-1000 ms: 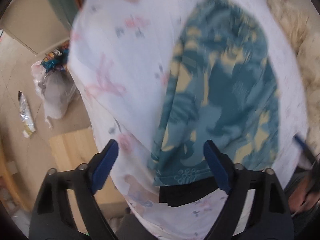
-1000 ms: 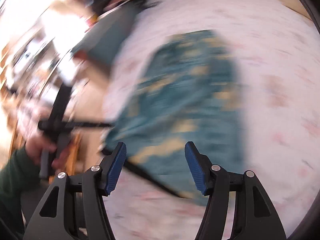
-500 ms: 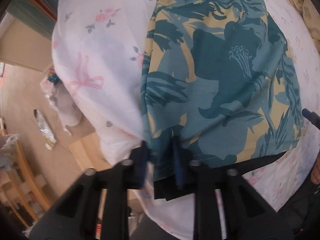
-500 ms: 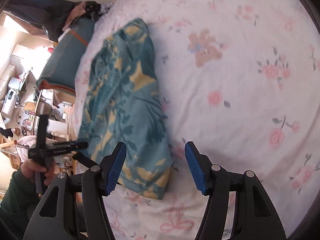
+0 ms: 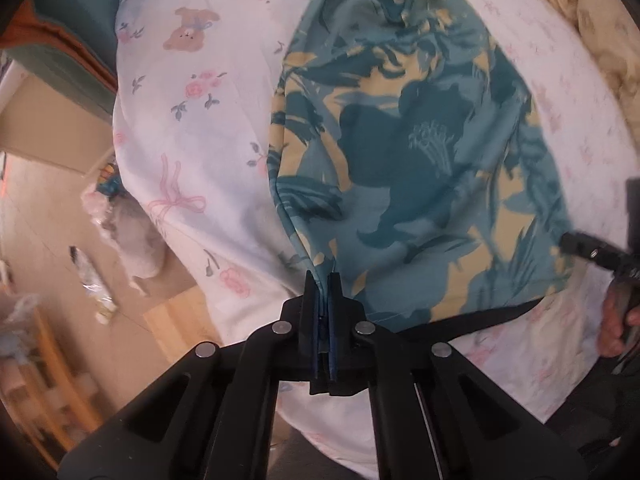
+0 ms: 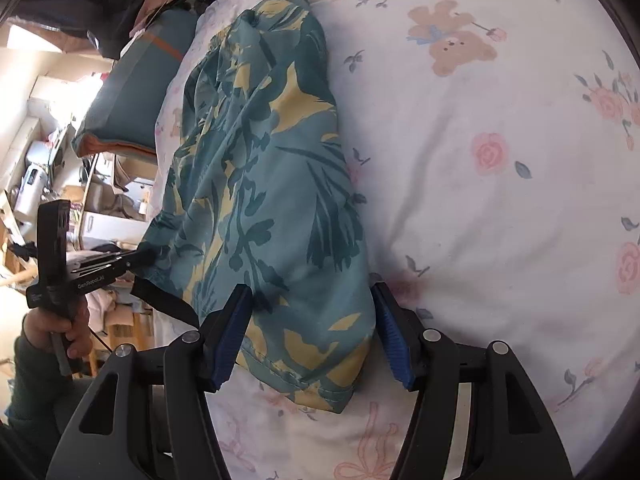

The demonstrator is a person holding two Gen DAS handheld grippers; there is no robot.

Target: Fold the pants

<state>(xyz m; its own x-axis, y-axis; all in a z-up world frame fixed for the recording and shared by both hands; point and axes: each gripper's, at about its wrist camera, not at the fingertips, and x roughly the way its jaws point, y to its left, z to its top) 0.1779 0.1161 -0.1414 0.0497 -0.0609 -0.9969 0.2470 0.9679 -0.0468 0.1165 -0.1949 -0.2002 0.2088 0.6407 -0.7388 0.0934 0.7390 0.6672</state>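
The pants (image 5: 412, 168) are teal with a yellow leaf print and lie folded lengthwise on the bed, with a black lining edge (image 5: 472, 320) showing at the near hem. My left gripper (image 5: 322, 280) is shut on the hem's left corner. In the right wrist view the pants (image 6: 272, 184) stretch away from me, and my right gripper (image 6: 311, 330) is open with its blue pads on either side of the hem's other corner. The left gripper (image 6: 140, 258) also shows there, clamped on the cloth.
The bed sheet (image 6: 500, 200) is white with pink roses and bears. A teal pillow (image 6: 136, 108) lies at the bed's far left edge. A fluffy cream blanket (image 5: 600, 32) lies at the right. Beyond the bed edge are a wooden floor (image 5: 40, 208) and clutter.
My left gripper has closed on the hem's corner. My right gripper has moved in, so its open fingers now straddle the hem's other corner.
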